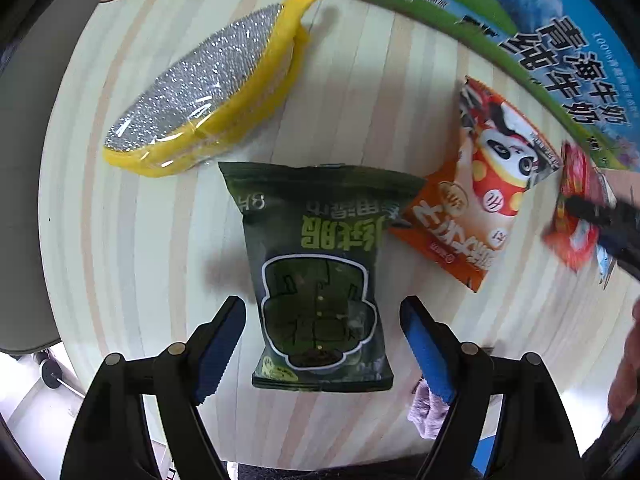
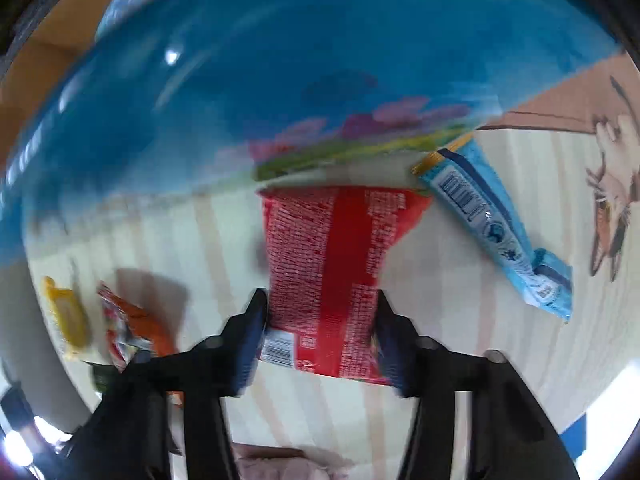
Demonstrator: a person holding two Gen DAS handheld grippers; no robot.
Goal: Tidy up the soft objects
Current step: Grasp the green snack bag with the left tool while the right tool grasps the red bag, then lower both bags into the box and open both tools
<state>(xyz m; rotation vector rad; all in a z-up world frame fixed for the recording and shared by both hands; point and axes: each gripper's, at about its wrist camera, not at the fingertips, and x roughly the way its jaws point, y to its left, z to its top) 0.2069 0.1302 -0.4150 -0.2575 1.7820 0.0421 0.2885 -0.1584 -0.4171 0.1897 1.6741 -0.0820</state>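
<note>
A dark green wipes packet (image 1: 316, 264) lies flat on the pale striped table (image 1: 140, 260). My left gripper (image 1: 322, 344) points down over the packet's near end, open, with a gap between each blue pad and the packet. A red snack packet (image 2: 324, 264) lies below my right gripper (image 2: 320, 332), whose pads press on both its sides where it narrows. The picture there is blurred. In the left wrist view, that red packet (image 1: 576, 216) and a blurred black finger sit at the right edge.
A yellow scouring-pad pack (image 1: 200, 100) lies far left. An orange panda snack packet (image 1: 472, 208) lies right of the green one. A big blue milk box (image 1: 520, 20) stands behind. A light blue packet (image 2: 492, 228) and a cardboard box (image 2: 612, 184) lie to the right.
</note>
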